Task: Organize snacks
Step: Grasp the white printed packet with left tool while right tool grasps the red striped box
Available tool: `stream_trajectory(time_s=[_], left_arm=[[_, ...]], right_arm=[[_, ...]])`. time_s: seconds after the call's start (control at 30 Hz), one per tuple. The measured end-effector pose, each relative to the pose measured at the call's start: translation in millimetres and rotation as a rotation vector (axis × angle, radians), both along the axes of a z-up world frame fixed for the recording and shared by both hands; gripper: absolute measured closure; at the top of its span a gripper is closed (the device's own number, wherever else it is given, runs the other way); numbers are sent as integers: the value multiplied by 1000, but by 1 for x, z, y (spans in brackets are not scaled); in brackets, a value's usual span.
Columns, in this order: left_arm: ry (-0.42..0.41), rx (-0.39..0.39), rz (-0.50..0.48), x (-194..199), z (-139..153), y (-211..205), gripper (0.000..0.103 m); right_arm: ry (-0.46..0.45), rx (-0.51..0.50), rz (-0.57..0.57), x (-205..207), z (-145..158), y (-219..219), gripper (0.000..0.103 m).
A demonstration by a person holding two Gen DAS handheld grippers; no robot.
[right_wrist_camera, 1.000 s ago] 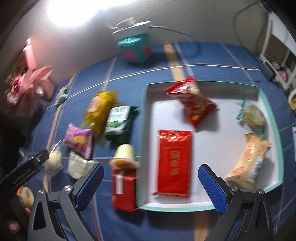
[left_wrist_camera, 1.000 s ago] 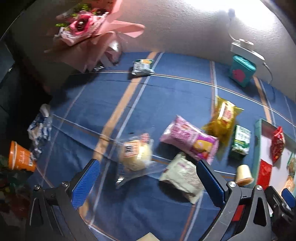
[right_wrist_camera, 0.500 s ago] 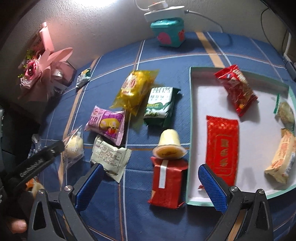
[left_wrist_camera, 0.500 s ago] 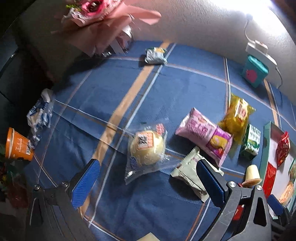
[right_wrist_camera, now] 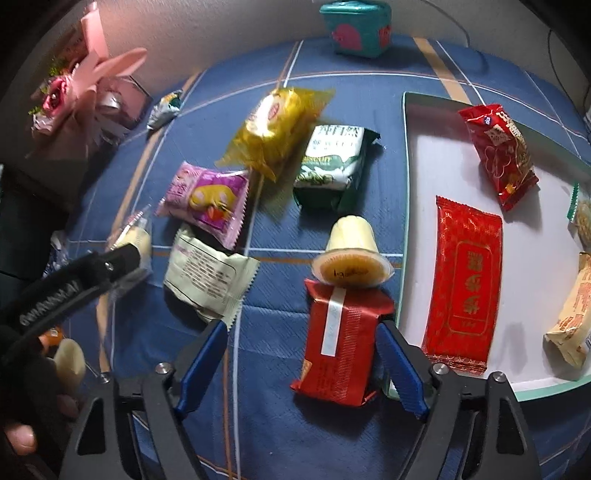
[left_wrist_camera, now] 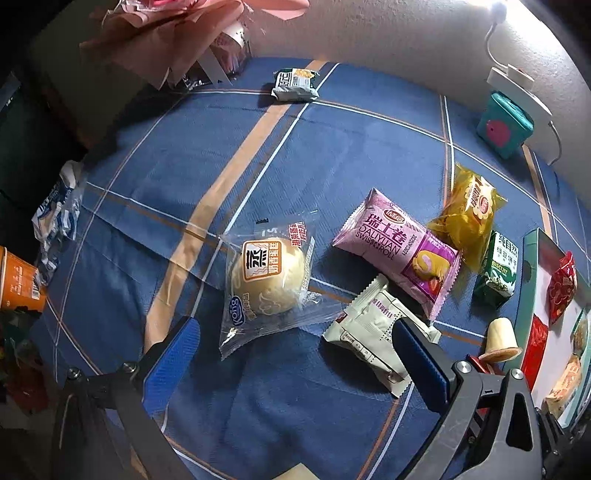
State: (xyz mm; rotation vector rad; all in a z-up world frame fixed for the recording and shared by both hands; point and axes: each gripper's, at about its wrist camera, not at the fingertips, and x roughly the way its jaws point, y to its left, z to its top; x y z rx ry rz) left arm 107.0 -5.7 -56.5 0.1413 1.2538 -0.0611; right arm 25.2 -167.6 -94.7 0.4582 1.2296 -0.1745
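Lying seam-up, the red snack packet shows a white strip.

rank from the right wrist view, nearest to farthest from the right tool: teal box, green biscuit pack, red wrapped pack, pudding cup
1. red wrapped pack, between the closing fingers of the right tool
2. pudding cup, just beyond it
3. green biscuit pack, farther back
4. teal box, by the wall
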Motion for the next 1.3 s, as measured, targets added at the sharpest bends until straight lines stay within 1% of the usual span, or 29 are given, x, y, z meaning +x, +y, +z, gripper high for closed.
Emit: stream_trajectory(time_s=[0.1, 0.2, 0.3, 0.43, 0.5, 0.6, 0.63, 0.7, 0.8, 0.93, 1.17, 1.3], left_arm=[[11, -11, 6, 0, -3, 1, 0], [23, -20, 11, 1, -6, 2, 0], [27, -26, 17, 2, -7, 3, 0], [27, -31, 18, 2, -7, 4, 0], [31, -34, 19, 2, -8, 4, 0], [42, -46, 24, 4, -10, 5, 0], [46, -52, 26, 4, -11, 5, 0], [54, -62, 29, 5, -14, 3, 0], [78, -83, 31, 7, -22, 1, 0], [87, -107, 46, 10, -31, -5, 0], [74, -97, 55, 16, -45, -17, 0], [54, -99, 30, 15, -45, -28, 0]], right_arm=[[4, -10, 3, 0, -1, 1, 20], [19, -20, -2, -1, -1, -1, 25], [31, -14, -8, -4, -1, -1, 26], [72, -35, 16, -5, -7, 6, 26], [71, -47, 22, -2, -8, 10, 26], [56, -33, 17, -3, -8, 10, 28], [51, -31, 16, -2, -7, 11, 29], [33, -27, 19, -2, -4, 10, 38], [32, -34, 22, 2, -5, 11, 41], [64, -49, 26, 5, -14, 10, 42], [68, -50, 32, 7, -15, 10, 42], [67, -47, 32, 7, -16, 8, 42]])
